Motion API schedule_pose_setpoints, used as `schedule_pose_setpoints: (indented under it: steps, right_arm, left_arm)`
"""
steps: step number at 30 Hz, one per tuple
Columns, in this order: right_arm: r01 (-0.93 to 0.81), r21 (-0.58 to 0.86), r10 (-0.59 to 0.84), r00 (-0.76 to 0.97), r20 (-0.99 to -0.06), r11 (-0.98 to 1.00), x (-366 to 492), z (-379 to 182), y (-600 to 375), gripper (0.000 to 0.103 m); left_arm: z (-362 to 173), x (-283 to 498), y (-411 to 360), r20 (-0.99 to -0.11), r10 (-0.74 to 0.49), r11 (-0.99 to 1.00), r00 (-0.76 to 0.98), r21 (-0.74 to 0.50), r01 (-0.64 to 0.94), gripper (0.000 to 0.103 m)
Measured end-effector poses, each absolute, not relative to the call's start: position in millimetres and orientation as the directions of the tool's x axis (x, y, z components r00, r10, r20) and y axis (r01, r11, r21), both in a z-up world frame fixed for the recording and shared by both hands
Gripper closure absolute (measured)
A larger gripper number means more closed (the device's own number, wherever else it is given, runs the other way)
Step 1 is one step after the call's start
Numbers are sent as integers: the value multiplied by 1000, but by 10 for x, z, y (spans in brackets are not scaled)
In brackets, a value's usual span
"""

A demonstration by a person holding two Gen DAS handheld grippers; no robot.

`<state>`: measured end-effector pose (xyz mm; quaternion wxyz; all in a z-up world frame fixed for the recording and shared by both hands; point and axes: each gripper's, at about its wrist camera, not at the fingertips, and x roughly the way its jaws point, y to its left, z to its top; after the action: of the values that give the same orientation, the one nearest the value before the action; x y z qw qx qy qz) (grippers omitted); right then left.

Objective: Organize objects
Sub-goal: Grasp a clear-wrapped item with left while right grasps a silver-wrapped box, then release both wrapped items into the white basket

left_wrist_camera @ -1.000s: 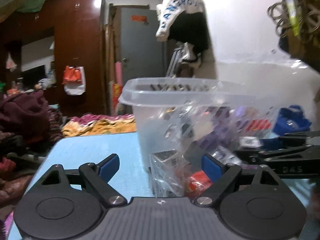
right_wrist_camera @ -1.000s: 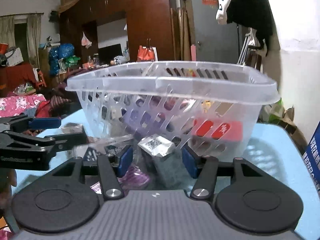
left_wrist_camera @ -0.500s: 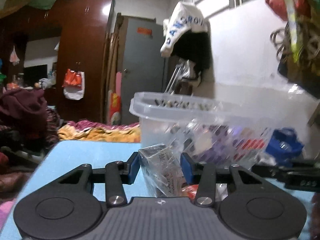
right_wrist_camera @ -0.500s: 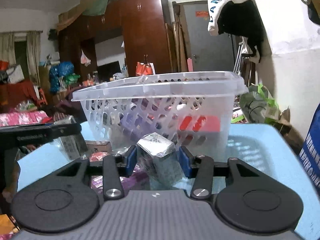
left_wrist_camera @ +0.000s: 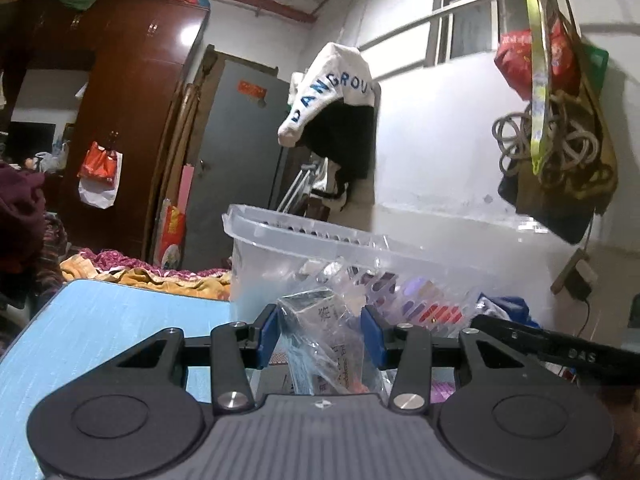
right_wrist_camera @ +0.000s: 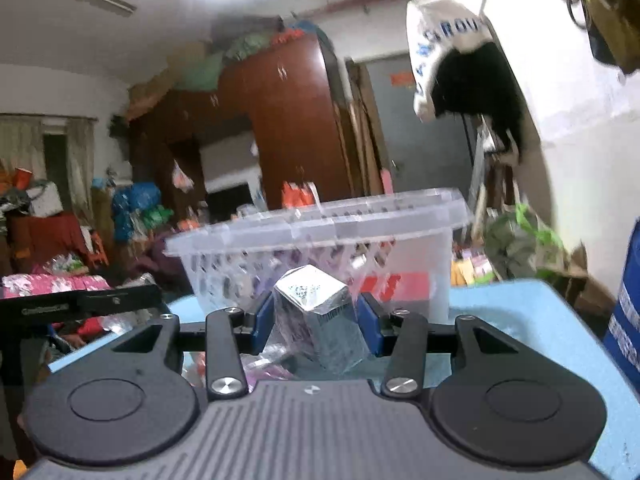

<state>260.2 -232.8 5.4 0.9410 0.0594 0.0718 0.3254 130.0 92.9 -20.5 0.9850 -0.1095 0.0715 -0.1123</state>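
Observation:
A clear plastic basket (left_wrist_camera: pixel 304 240) with slotted walls stands on the blue table (left_wrist_camera: pixel 104 320) and holds several packets. My left gripper (left_wrist_camera: pixel 322 334) is shut on a clear plastic bag holding a small box (left_wrist_camera: pixel 320 320), lifted just in front of the basket. My right gripper (right_wrist_camera: pixel 316 320) is shut on a small box in shiny wrap (right_wrist_camera: pixel 316 312), held up in front of the basket (right_wrist_camera: pixel 320 220). The right gripper's arm shows in the left wrist view (left_wrist_camera: pixel 560 348); the left gripper's arm shows in the right wrist view (right_wrist_camera: pixel 80 306).
Loose packets (right_wrist_camera: pixel 264 368) lie on the table under the grippers. A blue box (right_wrist_camera: pixel 624 304) stands at the table's right edge. A white wall with hanging bags (left_wrist_camera: pixel 560 140) is at the right. A wardrobe (left_wrist_camera: pixel 120 120) and clutter stand behind.
Both grippers closed on their items and lifted them off the table. Both views tilted upward and the basket now sits lower in view.

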Motion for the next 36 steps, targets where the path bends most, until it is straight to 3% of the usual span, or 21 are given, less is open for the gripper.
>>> schedule_pose_setpoints:
  steps: [8, 11, 13, 16, 21, 23, 24, 25, 27, 31, 33, 36]
  right_arm:
    - [-599, 95, 602, 798, -8, 795, 2365, 114, -2320, 54]
    - [-600, 71, 596, 800, 69, 797, 2230, 468, -2366, 54]
    - [-574, 15, 570, 815, 105, 819, 2262, 818, -2306, 54]
    - [-551, -46, 553, 829, 87, 833, 2588, 1222, -2095, 54]
    - [-545, -32, 541, 837, -77, 838, 3379, 1323, -1779, 53]
    - [-530, -19, 527, 845, -89, 848, 3517, 1263, -1754, 36]
    - [-516, -23, 511, 853, -106, 857, 3566, 1250, -1734, 7]
    - [-508, -33, 501, 856, -125, 861, 3567, 1237, -1727, 0]
    - [-507, -32, 500, 857, -129, 861, 3458, 1212, -1795, 0]
    - [-571, 47, 573, 812, -116, 819, 3029, 1072, -2140, 0]
    - [-598, 72, 602, 786, -142, 798, 2841, 815, -2231, 0]
    - [-639, 112, 644, 723, -249, 761, 2754, 349, -2185, 1]
  left_arm:
    - [-53, 1111, 945, -11, -231, 945, 973, -240, 222, 55]
    - [349, 1030, 904, 80, -229, 948, 970, -210, 241, 55]
    - [693, 1182, 834, 85, -224, 956, 971, -176, 236, 55]
    - [1068, 1660, 687, 32, -198, 970, 980, -137, 201, 55]
    - [1115, 2457, 565, -166, -198, 973, 966, -151, 173, 52]
    - [1046, 2659, 501, -234, -149, 986, 961, -109, 127, 28]
    - [1030, 2693, 490, -237, -115, 991, 965, -100, 93, 28]
    - [1032, 2659, 502, -232, -105, 991, 967, -102, 83, 28]
    - [1065, 2484, 544, -188, -146, 985, 971, -120, 125, 27]
    - [977, 1790, 608, -134, -182, 981, 974, -92, 171, 14]
    - [750, 1487, 630, -155, -214, 976, 964, -76, 205, 10]
    - [323, 1300, 666, -218, -194, 981, 956, -70, 183, 14]
